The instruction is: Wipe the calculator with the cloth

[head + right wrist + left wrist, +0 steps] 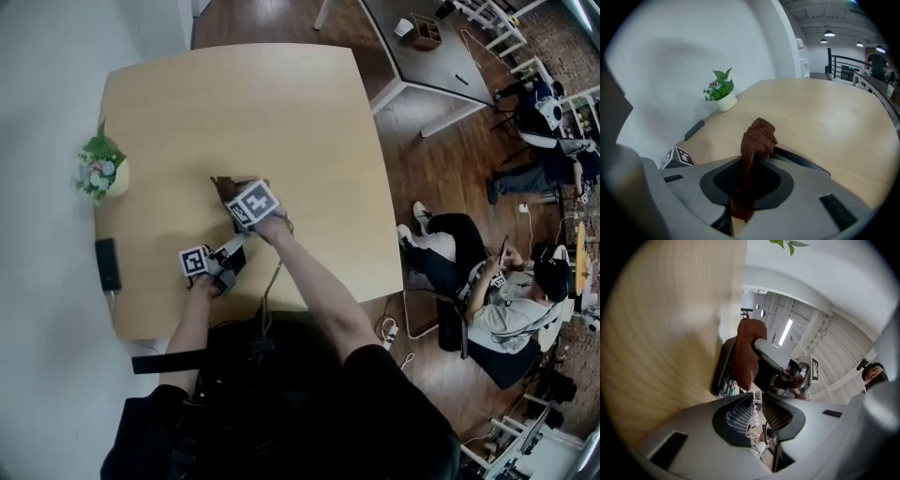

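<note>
The cloth (758, 136), a rust-brown bundle, is clamped between the right tongs (757, 161). The jaws are closed tight on its lower part, and the bunched top stands up past the tips. From the head view, the right tongs (232, 195) are seen angled down onto the middle of the desk (281, 112), with the cloth poking out ahead of the marker cube.

The calculator (723, 376) is picked up in the left gripper view: dark, keys showing, flat on the wood, and the cloth is pressed against its face. It lies just beyond the left tongs (757, 397), whose jaws are drawn almost together. Only a thin slit is left and nothing is caught in it. Whether the tips touch the calculator cannot be told.

A small potted plant (101, 169) is parked at the desk's left edge, well apart, and a flat black object (107, 264) lies along the same edge.
</note>
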Motion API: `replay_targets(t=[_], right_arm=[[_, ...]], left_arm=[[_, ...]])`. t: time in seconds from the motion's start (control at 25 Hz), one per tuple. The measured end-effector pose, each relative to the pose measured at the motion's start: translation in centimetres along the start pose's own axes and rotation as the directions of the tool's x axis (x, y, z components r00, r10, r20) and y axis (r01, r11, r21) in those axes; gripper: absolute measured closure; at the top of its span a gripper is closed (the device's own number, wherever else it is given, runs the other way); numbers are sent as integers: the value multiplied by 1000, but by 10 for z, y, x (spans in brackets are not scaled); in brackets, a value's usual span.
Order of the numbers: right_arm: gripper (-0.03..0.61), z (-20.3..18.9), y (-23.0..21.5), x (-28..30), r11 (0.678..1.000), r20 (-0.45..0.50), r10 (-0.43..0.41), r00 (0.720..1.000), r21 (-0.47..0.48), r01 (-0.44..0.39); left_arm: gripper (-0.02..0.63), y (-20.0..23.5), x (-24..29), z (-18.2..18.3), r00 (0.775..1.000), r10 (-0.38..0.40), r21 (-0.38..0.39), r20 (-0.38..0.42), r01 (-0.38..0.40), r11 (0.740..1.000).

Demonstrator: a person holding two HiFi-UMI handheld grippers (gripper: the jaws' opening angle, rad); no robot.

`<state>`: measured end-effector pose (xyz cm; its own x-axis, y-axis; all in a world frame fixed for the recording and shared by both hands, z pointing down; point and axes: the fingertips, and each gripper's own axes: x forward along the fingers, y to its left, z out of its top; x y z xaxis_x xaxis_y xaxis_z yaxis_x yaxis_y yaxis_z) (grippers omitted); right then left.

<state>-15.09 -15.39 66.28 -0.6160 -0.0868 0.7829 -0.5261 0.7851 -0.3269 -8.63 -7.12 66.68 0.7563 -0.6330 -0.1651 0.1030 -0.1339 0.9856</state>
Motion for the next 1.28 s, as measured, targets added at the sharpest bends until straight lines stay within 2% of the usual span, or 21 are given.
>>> replay_targets(t=[0.24, 0.36, 0.48, 0.56, 0.68, 0.72, 0.76, 0.84, 0.96, 1.08, 1.28], right_arm=[[511, -28, -57, -31, 987, 39, -100, 994, 132, 94], [512, -49, -95, -62, 958, 43, -194, 980, 222, 180], [514, -58, -111, -88, 933, 36, -273, 961, 255, 255], [515, -38, -90, -89, 948, 94, -225, 970, 249, 196], [514, 11, -25, -65, 977, 218, -7, 976, 211, -40], [514, 19, -7, -52, 979, 219, 46, 975, 184, -88], [514, 22, 4, -38, 983, 195, 71, 978, 152, -102], [514, 14, 6, -13, 992, 116, 51, 992, 105, -64], [514, -8, -21, -7, 993, 43, -41, 998, 111, 36], [512, -24, -51, -26, 985, 28, -109, 994, 134, 105], [511, -56, -100, -63, 958, 41, -171, 984, 241, 156]], left_arm=[[551, 3, -3, 3, 1000, 29, 9, 2, -29, 1000], [554, 2, -4, 2, 1000, 29, 10, 4, -29, 1000], [557, 0, -2, 1, 1000, 25, 7, 1, -25, 1000], [557, -1, -2, 1, 1000, 24, 4, -2, -24, 1000], [557, -1, -4, 2, 1000, 23, 7, 0, -23, 1000], [557, -1, -4, 2, 1000, 24, 6, 3, -24, 1000], [557, -1, -4, 2, 1000, 26, 5, 5, -26, 1000], [557, 0, -4, 1, 1000, 31, 10, 7, -31, 999], [557, 0, -3, -1, 1000, 30, 15, 1, -30, 999], [557, 1, -4, 1, 999, 33, 15, -2, -33, 999], [557, 0, -3, 1, 999, 33, 15, 2, -33, 999]])
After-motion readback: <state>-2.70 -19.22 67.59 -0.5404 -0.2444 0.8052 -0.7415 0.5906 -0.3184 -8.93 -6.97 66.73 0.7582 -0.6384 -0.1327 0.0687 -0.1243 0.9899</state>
